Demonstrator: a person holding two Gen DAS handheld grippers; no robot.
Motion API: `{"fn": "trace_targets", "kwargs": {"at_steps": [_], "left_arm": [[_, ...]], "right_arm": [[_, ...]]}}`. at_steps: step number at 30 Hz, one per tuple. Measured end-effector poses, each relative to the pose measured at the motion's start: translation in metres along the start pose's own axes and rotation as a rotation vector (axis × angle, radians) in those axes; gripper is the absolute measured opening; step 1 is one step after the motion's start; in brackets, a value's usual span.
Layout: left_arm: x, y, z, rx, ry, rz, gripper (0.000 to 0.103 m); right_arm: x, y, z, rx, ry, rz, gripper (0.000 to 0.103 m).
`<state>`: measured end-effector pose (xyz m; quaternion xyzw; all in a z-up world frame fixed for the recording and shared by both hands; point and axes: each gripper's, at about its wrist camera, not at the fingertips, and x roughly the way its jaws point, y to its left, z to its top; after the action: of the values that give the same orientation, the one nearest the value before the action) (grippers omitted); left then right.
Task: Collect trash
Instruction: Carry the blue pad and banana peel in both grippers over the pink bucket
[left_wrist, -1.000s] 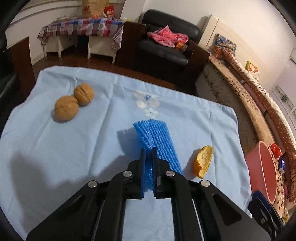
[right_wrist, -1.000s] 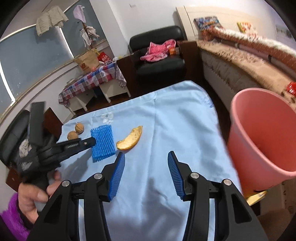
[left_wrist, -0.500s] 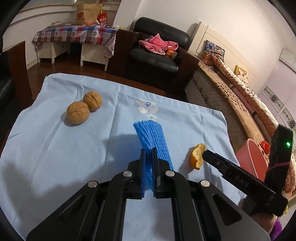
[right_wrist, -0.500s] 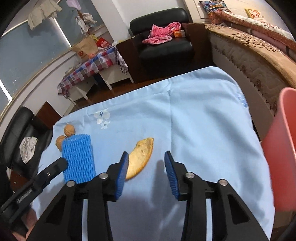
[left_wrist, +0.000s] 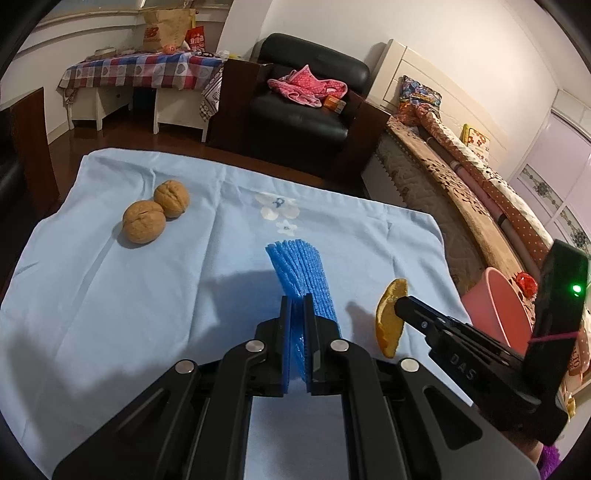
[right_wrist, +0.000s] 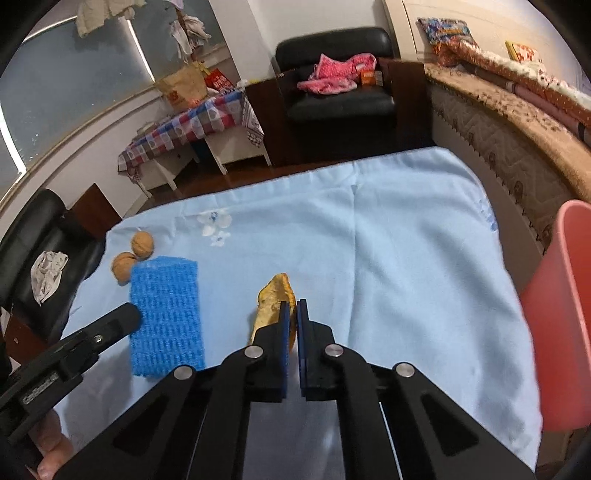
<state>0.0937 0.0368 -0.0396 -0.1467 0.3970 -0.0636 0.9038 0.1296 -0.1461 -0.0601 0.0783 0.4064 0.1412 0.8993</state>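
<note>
The left tool (left_wrist: 297, 301) is clamping the near end of the blue foam fruit net (left_wrist: 301, 273), its pads pressing on the mesh from both sides while the far end is fanning out over the desk (left_wrist: 92, 295). The right tool (right_wrist: 290, 306) is pinching the orange peel (right_wrist: 275, 295), its pads nearly together with the peel's edge caught between them; in the left wrist view the peel (left_wrist: 389, 317) is standing on edge at that tool's tip. Net and peel are lying just beside each other near the middle of the light blue cloth. Two walnuts (left_wrist: 155, 216) are sitting touching each other toward the far left corner, well apart from both tools. Between the peel and the desk's right edge the cloth is lying bare, and just past that edge a pink bucket (right_wrist: 561, 314) is standing beside the desk, open upward. The raised letters "DAS" are showing on the right tool's arm. The writing on the paper bag (left_wrist: 162, 31) on the checked table is too small to make out.
</note>
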Motion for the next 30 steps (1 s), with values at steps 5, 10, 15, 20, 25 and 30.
{"fn": "trace_targets", "kwargs": {"at_steps": [5, 10, 15, 20, 25, 30], "left_arm": [[-0.008, -0.014, -0.001, 0.030, -0.010, -0.014, 0.005], [-0.014, -0.032, -0.002, 0.061, -0.016, -0.034, 0.005], [-0.017, -0.057, 0.000, 0.105, -0.020, -0.062, 0.005], [-0.020, -0.089, 0.006, 0.159, -0.041, -0.098, 0.005], [-0.025, -0.122, 0.012, 0.188, -0.065, -0.146, 0.005], [-0.030, -0.164, 0.012, 0.249, -0.084, -0.170, 0.005]], "right_arm": [[-0.033, 0.000, -0.002, -0.010, -0.064, 0.005, 0.003], [-0.070, -0.006, -0.003, -0.007, -0.134, -0.011, 0.003], [-0.103, -0.026, -0.003, 0.041, -0.192, -0.034, 0.003], [-0.138, -0.053, -0.008, 0.087, -0.255, -0.086, 0.003], [-0.173, -0.082, -0.008, 0.132, -0.301, -0.149, 0.003], [-0.199, -0.112, -0.004, 0.166, -0.347, -0.184, 0.003]]}}
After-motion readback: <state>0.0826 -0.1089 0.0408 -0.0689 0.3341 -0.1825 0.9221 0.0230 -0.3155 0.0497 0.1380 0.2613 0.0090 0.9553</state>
